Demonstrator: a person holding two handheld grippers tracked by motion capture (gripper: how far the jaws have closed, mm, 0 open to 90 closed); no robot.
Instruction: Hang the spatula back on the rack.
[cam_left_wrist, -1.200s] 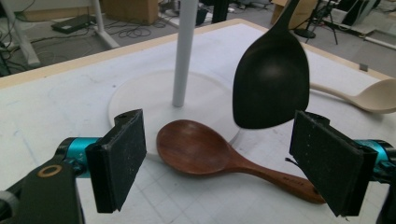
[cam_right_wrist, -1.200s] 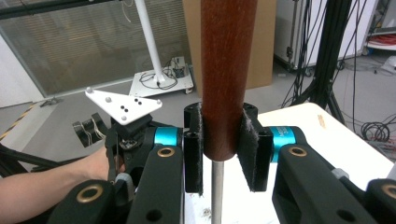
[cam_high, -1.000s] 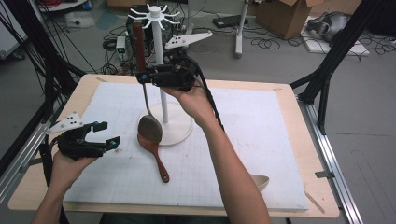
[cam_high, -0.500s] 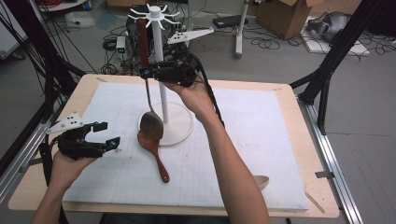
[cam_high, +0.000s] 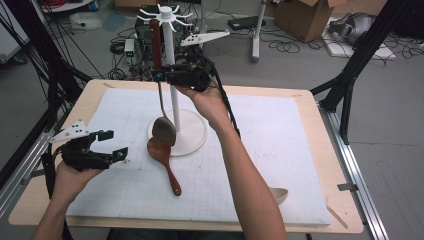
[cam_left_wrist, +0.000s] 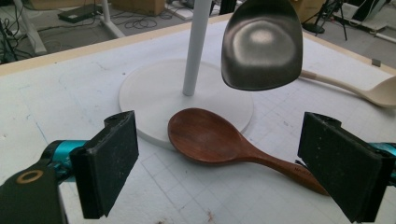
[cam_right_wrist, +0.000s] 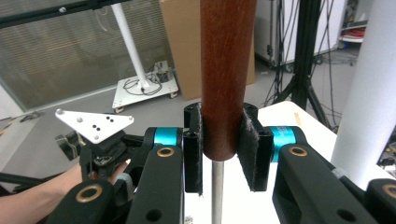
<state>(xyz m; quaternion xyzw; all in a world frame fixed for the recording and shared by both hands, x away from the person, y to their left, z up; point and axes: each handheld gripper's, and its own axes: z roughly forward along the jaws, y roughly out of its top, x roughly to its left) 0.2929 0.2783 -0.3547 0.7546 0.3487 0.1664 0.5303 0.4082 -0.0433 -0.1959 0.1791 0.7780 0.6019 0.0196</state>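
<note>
The right hand-held gripper (cam_high: 159, 75) is pinching one ladle (cam_high: 163, 131) by its wooden handle beside the rack (cam_high: 169, 60), the left hand-held gripper (cam_high: 111, 145) is resting spread, and two spoons (cam_high: 161, 152) (cam_high: 278, 194) are lying on the counter (cam_high: 310, 115).

Metal ladle held upright at the white stand

The ladle (cam_high: 163, 131), dark steel bowl below a thin shaft and brown wooden handle (cam_right_wrist: 227, 74), hung vertically beside the stand's pole (cam_high: 170, 75), bowl just above the round base (cam_high: 192, 135) and the wooden spoon (cam_high: 161, 152) lying there.
</note>
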